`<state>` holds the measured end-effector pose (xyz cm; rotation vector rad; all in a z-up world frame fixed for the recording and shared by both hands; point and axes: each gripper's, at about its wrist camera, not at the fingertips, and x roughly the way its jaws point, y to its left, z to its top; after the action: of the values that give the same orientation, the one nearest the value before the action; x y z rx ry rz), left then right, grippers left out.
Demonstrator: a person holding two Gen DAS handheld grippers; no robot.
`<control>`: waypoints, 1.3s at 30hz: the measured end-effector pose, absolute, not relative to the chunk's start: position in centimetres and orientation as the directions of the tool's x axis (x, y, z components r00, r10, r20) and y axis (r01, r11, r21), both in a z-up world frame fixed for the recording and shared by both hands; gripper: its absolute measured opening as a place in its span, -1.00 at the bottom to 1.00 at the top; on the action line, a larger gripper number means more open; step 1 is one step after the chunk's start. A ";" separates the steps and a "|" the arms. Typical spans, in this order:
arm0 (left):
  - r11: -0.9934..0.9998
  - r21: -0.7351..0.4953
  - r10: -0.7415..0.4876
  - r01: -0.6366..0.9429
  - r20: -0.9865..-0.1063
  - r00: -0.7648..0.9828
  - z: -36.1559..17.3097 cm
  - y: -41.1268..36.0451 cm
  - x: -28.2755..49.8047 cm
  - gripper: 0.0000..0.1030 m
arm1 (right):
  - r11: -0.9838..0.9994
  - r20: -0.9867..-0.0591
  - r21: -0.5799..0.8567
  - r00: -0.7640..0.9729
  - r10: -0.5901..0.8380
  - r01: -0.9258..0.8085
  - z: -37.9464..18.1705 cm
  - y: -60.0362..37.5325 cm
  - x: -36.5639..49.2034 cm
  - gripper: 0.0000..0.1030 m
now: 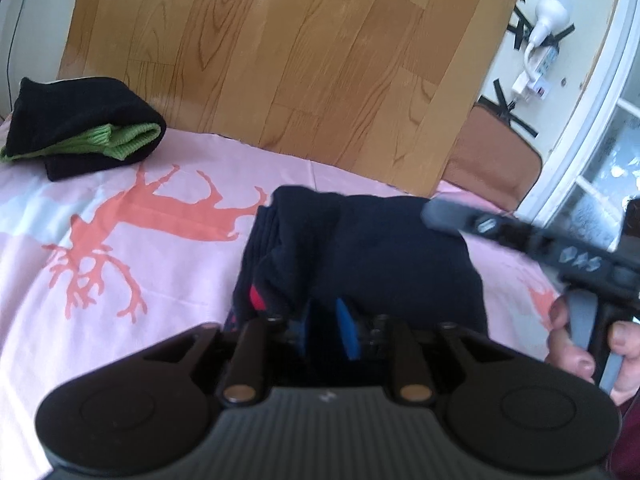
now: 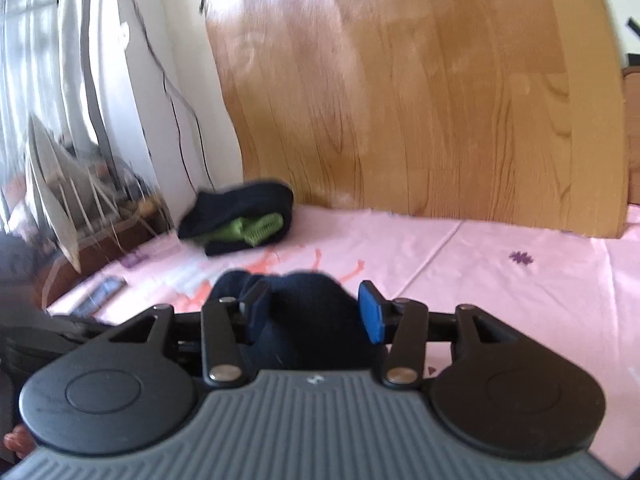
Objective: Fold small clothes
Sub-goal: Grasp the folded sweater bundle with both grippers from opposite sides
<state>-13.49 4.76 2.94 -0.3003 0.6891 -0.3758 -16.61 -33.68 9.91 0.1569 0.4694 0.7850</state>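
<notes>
A folded navy garment (image 1: 360,248) lies on the pink sheet (image 1: 160,216) in front of both grippers. My left gripper (image 1: 326,320) sits at its near edge, jaws a little apart. The cloth drapes over the fingertips, and the blue pad (image 1: 347,328) shows a bare inner face. In the right wrist view my right gripper (image 2: 314,308) stands open around the navy garment (image 2: 304,320), with its right pad (image 2: 372,314) clear of the cloth. One right gripper finger (image 1: 448,216) reaches over the garment from the right, and a hand (image 1: 572,344) holds the handle.
A folded black and green garment (image 1: 80,124) (image 2: 240,216) rests at the back left by the wooden headboard (image 1: 280,60). Beyond the bed's right side are a brown cushion (image 1: 492,152) and a power strip (image 1: 540,64). Cluttered shelves (image 2: 80,200) stand on the left.
</notes>
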 end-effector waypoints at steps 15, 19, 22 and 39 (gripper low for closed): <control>0.924 -0.251 -0.381 0.288 -0.560 0.736 2.2 2.6 -15.7 -0.24 | 0.763 -0.360 0.174 0.681 0.638 -0.623 8.0 -31.7 -19.1 0.12; 0.920 -0.266 -0.391 0.288 -0.559 0.732 2.4 2.7 -15.7 -0.23 | 0.765 -0.353 0.176 0.686 0.636 -0.619 8.1 -32.0 -19.3 0.12; 0.913 -0.287 -0.404 0.289 -0.550 0.731 2.8 3.2 -16.1 -0.13 | 0.763 -0.323 0.190 0.695 0.643 -0.618 8.0 -32.5 -20.3 0.22; 0.905 -0.368 -0.378 0.212 -0.470 0.798 4.8 6.9 -17.6 0.94 | 0.644 -0.220 0.579 0.665 0.714 -0.500 6.2 -39.4 -22.3 0.48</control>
<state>-17.56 6.87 4.78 -0.3067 0.5645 -0.3220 -22.33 -39.35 6.24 0.5061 0.4590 0.7187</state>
